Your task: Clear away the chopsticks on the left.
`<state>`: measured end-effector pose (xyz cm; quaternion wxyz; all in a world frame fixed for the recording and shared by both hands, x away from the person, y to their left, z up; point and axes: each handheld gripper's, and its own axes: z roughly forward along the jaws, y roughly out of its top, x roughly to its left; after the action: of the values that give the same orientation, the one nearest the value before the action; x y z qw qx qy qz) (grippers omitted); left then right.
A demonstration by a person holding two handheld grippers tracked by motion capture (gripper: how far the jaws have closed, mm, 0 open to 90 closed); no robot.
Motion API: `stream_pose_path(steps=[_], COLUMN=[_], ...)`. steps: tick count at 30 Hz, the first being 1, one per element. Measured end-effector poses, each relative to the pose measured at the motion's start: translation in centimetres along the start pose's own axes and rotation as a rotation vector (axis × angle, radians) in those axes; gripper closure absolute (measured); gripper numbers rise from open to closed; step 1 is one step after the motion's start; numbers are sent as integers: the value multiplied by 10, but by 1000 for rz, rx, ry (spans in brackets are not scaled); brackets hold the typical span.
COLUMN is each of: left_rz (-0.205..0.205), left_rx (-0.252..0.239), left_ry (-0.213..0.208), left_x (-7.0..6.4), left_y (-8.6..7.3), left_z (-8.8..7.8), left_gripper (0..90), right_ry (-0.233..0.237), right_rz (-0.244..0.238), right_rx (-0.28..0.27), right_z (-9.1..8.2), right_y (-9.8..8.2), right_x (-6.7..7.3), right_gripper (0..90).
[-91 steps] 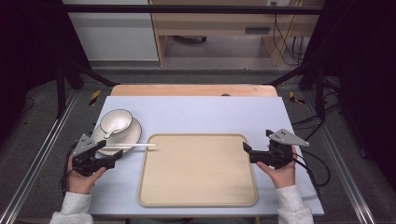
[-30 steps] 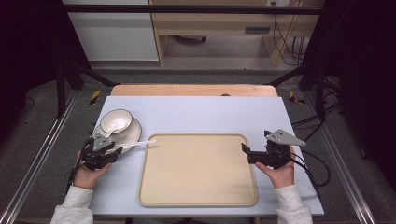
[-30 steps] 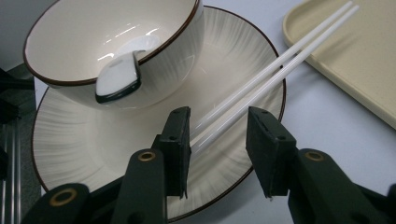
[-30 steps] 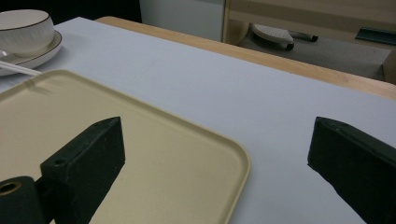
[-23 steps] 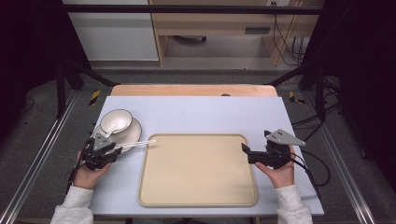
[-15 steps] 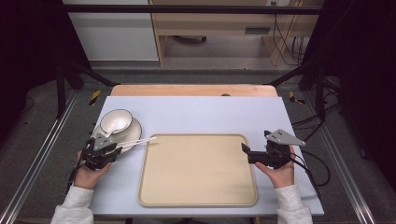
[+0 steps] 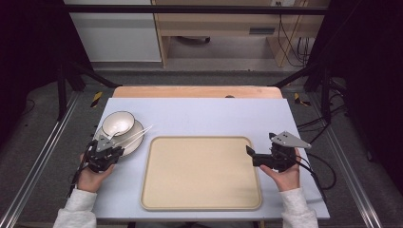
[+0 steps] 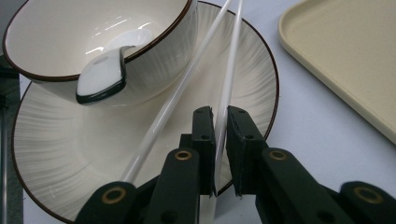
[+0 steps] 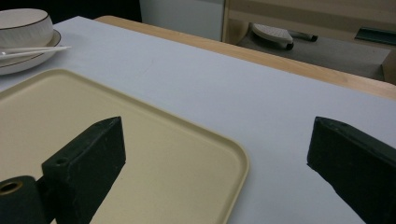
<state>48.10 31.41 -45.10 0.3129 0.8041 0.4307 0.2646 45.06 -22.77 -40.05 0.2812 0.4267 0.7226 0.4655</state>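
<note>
A cream bowl [image 7: 118, 123] with a dark rim stands on a ribbed plate [image 7: 134, 141] at the table's left; a white spoon [image 8: 103, 74] lies inside it. Two white chopsticks [image 7: 135, 134] rest across the plate, tips pointing toward the far right. My left gripper [image 8: 219, 116] sits at the plate's near edge, shut on the right-hand chopstick [image 8: 229, 79]; the other chopstick [image 8: 177, 98] lies just outside its left jaw. My right gripper [image 7: 249, 154] is open and holds nothing, level with the right rim of the beige tray [image 7: 199, 173].
The tray [image 9: 140, 140] lies bare in the middle of the pale blue table top [image 7: 214, 116]. A wooden strip [image 7: 197, 91] runs along the far edge. Black frame legs and cables stand beyond both sides of the table.
The left gripper moved forward to the plate's near edge and closed on one chopstick. The chopsticks' far tips have swung away from me. The right gripper barely moved.
</note>
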Motion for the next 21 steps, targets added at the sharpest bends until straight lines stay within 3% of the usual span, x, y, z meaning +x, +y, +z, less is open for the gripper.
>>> stream_pose_path(steps=[9, 14, 21], left_rz=[-30, -62, -69], left_rx=[3, 4, 60], left_ry=[-4, -8, 0], left_x=[-2, -3, -4], left_y=[2, 5, 10], left_z=[1, 5, 13], left_gripper=[831, 793, 790], right_ry=[0, 4, 6], right_rz=[-2, -3, -5], right_rx=[5, 6, 8], right_z=[1, 1, 1], right_y=[0, 0, 0], right_x=[0, 0, 0], right_gripper=[46, 45, 45])
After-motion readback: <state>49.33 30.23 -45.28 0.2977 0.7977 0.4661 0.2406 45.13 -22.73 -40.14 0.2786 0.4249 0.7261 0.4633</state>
